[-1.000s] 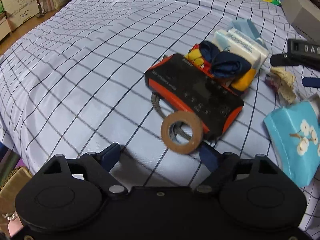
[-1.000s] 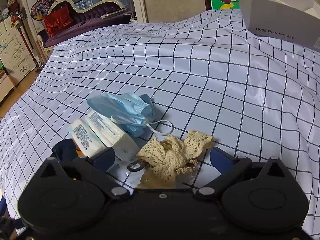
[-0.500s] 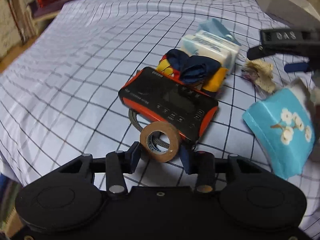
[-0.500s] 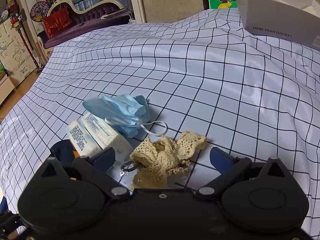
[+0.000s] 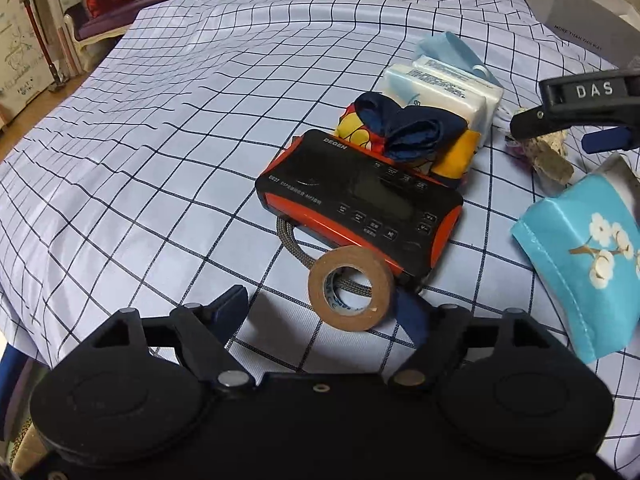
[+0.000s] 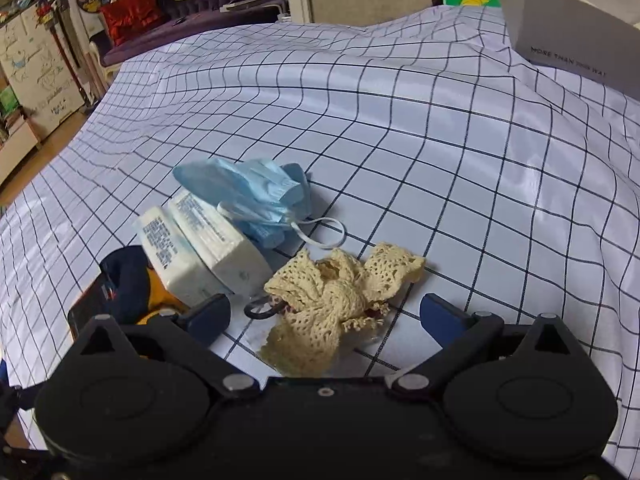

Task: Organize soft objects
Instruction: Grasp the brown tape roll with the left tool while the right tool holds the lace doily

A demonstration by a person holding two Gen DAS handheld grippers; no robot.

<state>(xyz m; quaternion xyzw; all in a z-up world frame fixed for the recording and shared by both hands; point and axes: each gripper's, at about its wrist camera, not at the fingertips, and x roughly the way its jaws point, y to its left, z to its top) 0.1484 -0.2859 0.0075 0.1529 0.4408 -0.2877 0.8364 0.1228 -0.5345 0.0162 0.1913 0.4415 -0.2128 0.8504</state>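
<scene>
Left tool (image 5: pixel 322 306) spread beside tape roll (image 5: pixel 351 287); right tool (image 6: pixel 325 312) spread around lace cloth (image 6: pixel 336 292)

On the bed w/ checked sheet (image 6: pixel 440 128): 2 tissue packs (image 6: pixel 200 248), side by side. 1 blue face mask (image 6: pixel 256 188). 1 cream crochet piece (image 6: pixel 336 296). 1 navy/yellow cloth (image 5: pixel 404 132). 1 black-orange radio (image 5: pixel 360 200). 1 tape roll (image 5: pixel 352 288). 1 braided cord (image 5: pixel 296 244) under radio. 1 blue floral pouch (image 5: pixel 580 256). 1 grey box (image 6: pixel 568 36) at far edge.
</scene>
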